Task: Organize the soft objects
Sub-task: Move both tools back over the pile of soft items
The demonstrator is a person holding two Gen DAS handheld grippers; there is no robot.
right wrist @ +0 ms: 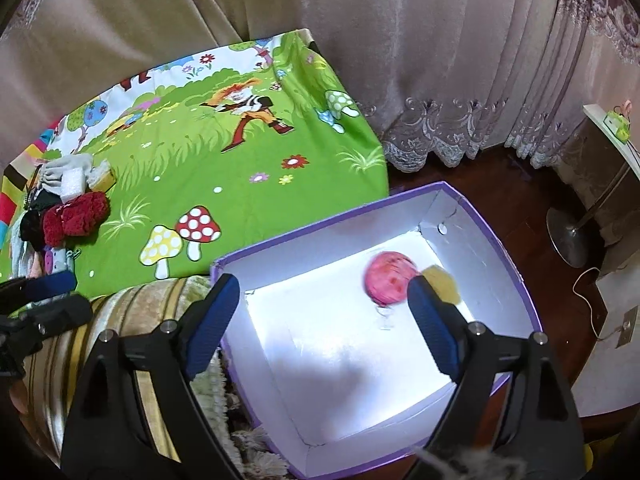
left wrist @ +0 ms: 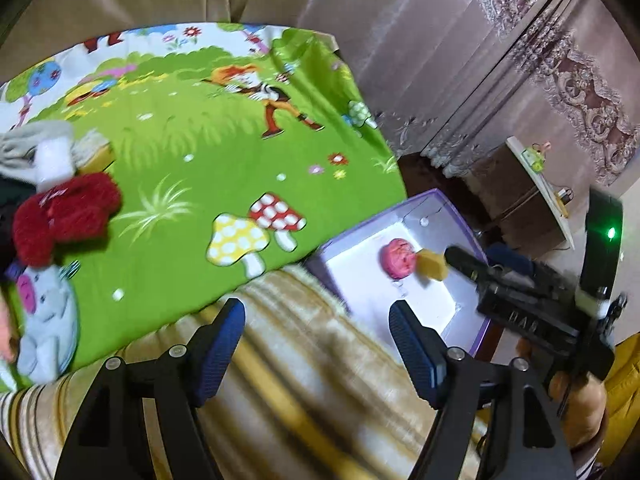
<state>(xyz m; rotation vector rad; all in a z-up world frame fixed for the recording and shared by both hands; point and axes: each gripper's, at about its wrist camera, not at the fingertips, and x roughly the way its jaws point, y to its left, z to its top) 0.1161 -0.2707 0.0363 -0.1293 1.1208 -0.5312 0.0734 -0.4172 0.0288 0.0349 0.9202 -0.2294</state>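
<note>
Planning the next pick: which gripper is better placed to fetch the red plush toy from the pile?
Left. The left gripper is open, empty, and nearer the red plush toy. The right gripper, also open, hangs over the purple box.

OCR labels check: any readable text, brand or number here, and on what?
Raised letters on black right gripper: blurred, perhaps "HA", unsure.
White marking on red fluffy plush toy: too blurred.
Red shapes at green cartoon mat's far edge: unreadable.
Nothing else.
</note>
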